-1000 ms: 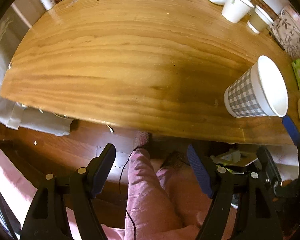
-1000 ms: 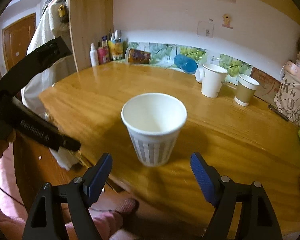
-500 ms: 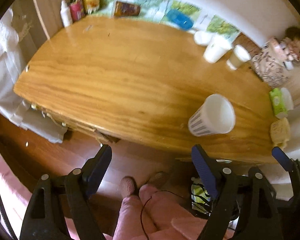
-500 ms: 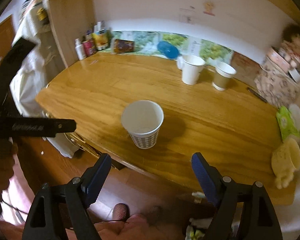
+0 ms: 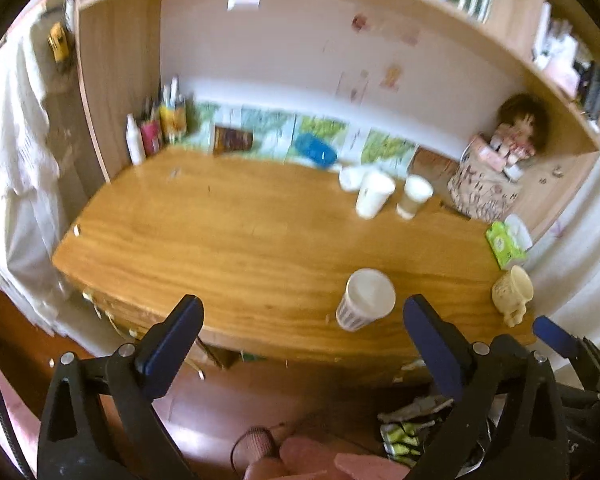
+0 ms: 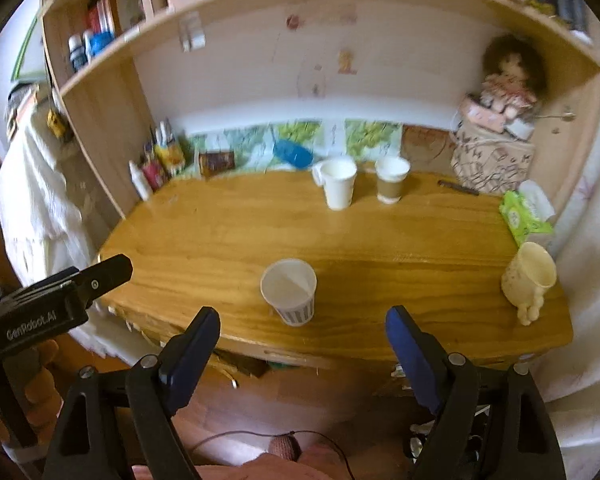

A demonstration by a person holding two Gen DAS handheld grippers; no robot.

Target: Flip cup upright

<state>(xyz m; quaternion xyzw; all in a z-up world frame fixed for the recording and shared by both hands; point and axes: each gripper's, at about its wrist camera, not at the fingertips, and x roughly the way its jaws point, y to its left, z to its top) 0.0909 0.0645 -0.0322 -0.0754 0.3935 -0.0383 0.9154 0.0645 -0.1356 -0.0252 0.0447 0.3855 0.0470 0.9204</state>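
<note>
A white paper cup with a grey checked pattern (image 5: 363, 299) stands upright, mouth up, near the front edge of the wooden desk (image 5: 236, 240). It also shows in the right wrist view (image 6: 290, 296). My left gripper (image 5: 302, 332) is open and empty, held back from the desk's front edge, with the cup ahead and to the right. My right gripper (image 6: 302, 340) is open and empty, off the front edge, with the cup just ahead between the finger lines. The left gripper's body (image 6: 56, 304) shows at the left of the right wrist view.
A white cup (image 6: 340, 184) and a brown cup (image 6: 391, 180) stand at the back. A cream mug (image 6: 530, 278) and green tissue pack (image 6: 522, 216) sit at the right edge. Bottles (image 6: 156, 168), a blue case (image 6: 294, 154) and a doll on a box (image 6: 496, 132) line the back wall.
Both grippers have drawn back and up from the desk; the cup now looks smaller and farther in both views. The cup stays upright in place.
</note>
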